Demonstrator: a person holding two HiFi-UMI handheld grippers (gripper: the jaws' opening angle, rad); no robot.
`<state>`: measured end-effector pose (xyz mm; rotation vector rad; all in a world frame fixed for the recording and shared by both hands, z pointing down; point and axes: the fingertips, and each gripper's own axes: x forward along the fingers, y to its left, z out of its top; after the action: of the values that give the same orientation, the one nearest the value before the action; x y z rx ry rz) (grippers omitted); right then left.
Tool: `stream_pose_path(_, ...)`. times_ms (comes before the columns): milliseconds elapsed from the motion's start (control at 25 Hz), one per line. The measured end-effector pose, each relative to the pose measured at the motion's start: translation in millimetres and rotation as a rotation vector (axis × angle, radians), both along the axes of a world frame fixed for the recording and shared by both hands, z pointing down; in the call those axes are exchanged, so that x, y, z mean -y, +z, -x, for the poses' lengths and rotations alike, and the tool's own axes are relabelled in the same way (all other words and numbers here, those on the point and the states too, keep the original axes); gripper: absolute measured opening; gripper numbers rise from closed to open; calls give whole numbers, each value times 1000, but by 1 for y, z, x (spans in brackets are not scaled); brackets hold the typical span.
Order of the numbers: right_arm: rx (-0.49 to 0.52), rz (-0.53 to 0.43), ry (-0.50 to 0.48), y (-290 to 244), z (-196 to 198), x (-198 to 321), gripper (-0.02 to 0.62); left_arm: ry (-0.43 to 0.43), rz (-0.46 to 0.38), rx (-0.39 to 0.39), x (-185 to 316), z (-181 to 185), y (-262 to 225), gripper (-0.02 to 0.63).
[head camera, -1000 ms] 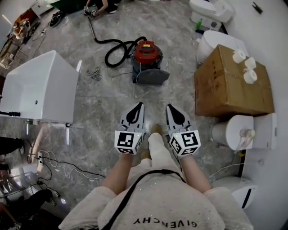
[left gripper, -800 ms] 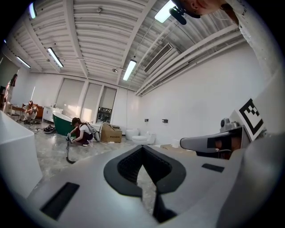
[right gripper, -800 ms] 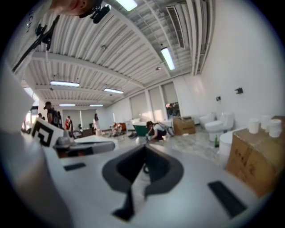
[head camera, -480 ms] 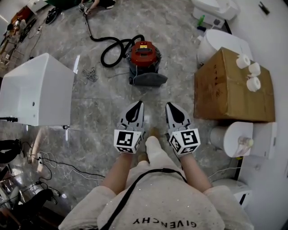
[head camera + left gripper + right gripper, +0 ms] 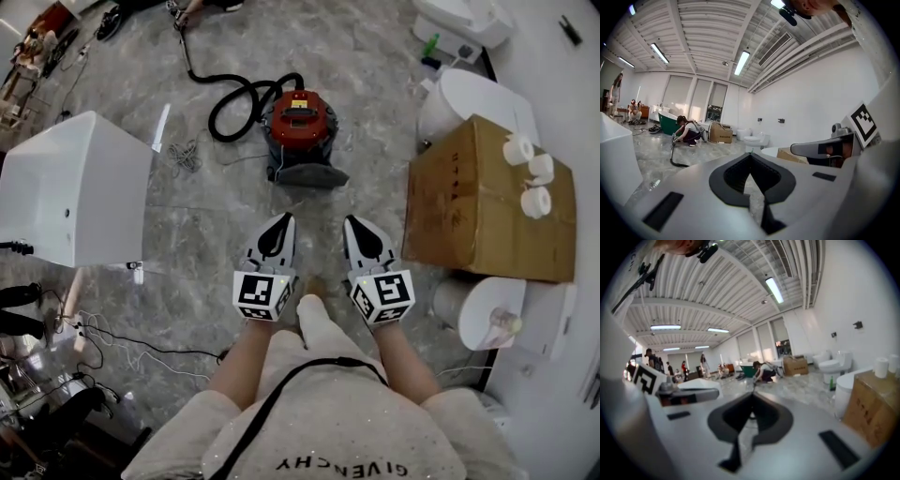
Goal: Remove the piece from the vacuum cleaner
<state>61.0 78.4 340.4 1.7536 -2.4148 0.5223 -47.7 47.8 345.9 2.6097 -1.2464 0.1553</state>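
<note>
A red vacuum cleaner (image 5: 300, 114) stands on the marble floor ahead of me, with a grey piece (image 5: 309, 173) at its near side and a black hose (image 5: 236, 97) curling off to the far left. Both grippers hang side by side at waist height, well short of the vacuum and pointing toward it. My left gripper (image 5: 285, 222) is shut with nothing in it, its tips meeting in the left gripper view (image 5: 750, 155). Beside it my right gripper (image 5: 351, 225) is also shut and empty (image 5: 751, 394).
A white bathtub (image 5: 75, 187) stands to the left, with loose cables (image 5: 112, 342) on the floor near it. On the right is a cardboard box (image 5: 478, 202) carrying paper rolls (image 5: 530, 173), ringed by white toilets (image 5: 487, 314). A person (image 5: 687, 132) crouches at the hose's far end.
The view has shifted slightly: the box and toilets sit lower in the picture and the grippers a little to the left. Both grippers stay shut and empty.
</note>
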Motion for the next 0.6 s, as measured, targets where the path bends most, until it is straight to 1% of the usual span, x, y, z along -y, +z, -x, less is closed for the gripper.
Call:
stream_pose_path(280,10,32,-9,28,-15,25,12,-25,34,10,23,-4,26,20)
stream_pose_path(600,22,73,-2,68,-24,48,12,-22,71,28,54,-6,66,20)
